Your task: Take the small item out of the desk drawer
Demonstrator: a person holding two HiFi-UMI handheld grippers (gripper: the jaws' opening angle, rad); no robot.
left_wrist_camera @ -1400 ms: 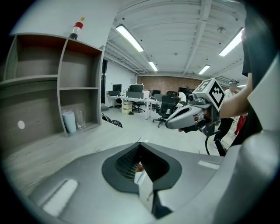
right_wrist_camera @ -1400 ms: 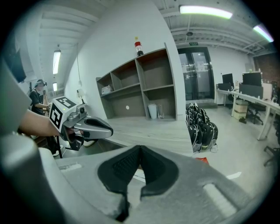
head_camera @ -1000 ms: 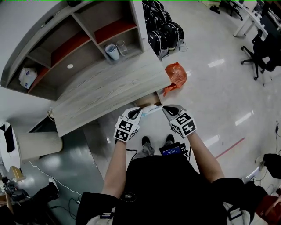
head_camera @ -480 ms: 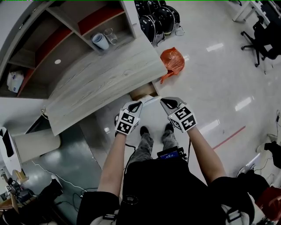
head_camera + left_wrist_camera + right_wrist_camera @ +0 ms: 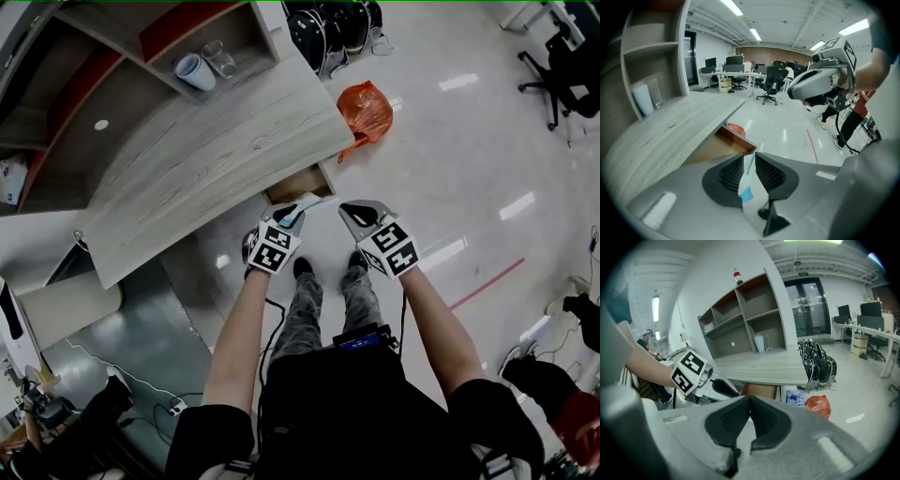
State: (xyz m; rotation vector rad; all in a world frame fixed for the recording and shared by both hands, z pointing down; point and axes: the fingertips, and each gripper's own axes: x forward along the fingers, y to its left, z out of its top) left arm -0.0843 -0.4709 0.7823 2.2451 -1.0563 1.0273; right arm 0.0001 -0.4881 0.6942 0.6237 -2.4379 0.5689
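The desk drawer (image 5: 298, 190) stands pulled out under the pale wooden desk (image 5: 216, 159), and its inside is hidden from the head view. My left gripper (image 5: 289, 214) hovers just in front of the drawer. Its jaws have just been opening and now stand apart, with a thin white packet with a blue corner (image 5: 745, 187) loose between them. In the left gripper view the drawer's brown front edge (image 5: 733, 139) lies right beyond the left gripper (image 5: 749, 157). My right gripper (image 5: 354, 211) is beside it to the right, shut on nothing, its pads meeting (image 5: 750, 401).
An orange plastic bag (image 5: 367, 111) lies on the floor by the desk's corner, with black backpacks (image 5: 328, 23) behind it. A cup (image 5: 192, 70) stands in the shelf unit on the desk. Office chairs (image 5: 572, 66) are far right. My feet (image 5: 302, 270) are below the grippers.
Both grippers have sunk toward the drawer's front. The left gripper's jaws, shut on the white packet before, now stand apart around it. The right gripper stays shut.
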